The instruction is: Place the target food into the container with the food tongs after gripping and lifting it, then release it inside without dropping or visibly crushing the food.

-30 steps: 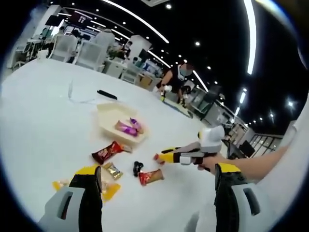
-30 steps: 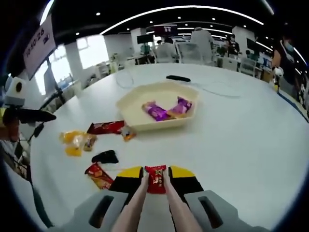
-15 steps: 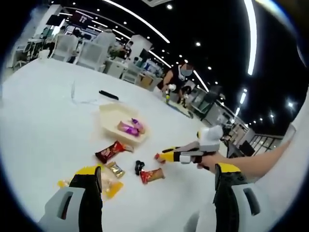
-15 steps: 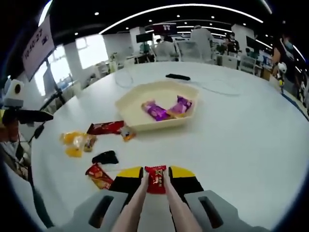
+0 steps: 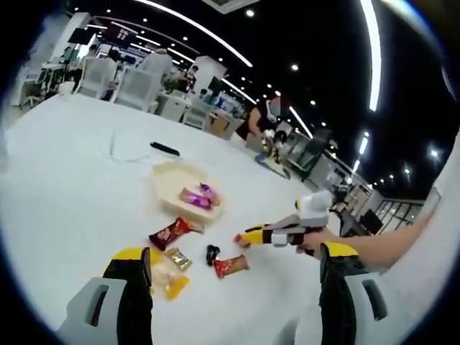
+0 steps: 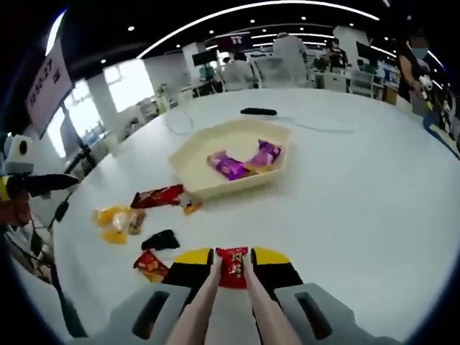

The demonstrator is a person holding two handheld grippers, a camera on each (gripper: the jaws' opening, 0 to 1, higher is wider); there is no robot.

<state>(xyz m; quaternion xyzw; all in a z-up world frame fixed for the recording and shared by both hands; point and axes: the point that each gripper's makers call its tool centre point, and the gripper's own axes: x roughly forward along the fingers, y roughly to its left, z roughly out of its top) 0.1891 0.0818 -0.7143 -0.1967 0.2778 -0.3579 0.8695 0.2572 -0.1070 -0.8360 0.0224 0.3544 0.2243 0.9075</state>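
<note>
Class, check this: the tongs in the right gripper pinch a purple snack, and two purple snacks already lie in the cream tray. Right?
Not quite: the pinched snack is red, as the right gripper view shows. The two purple snacks do lie in the cream tray.

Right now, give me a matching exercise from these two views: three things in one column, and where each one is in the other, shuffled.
Things:
1. red snack packet
2. purple candies
3. black remote

Places:
A. on the table beyond the tray
B. between the tips of the tongs
C. inside the cream tray

Pairs: 1-B, 2-C, 3-A
</note>
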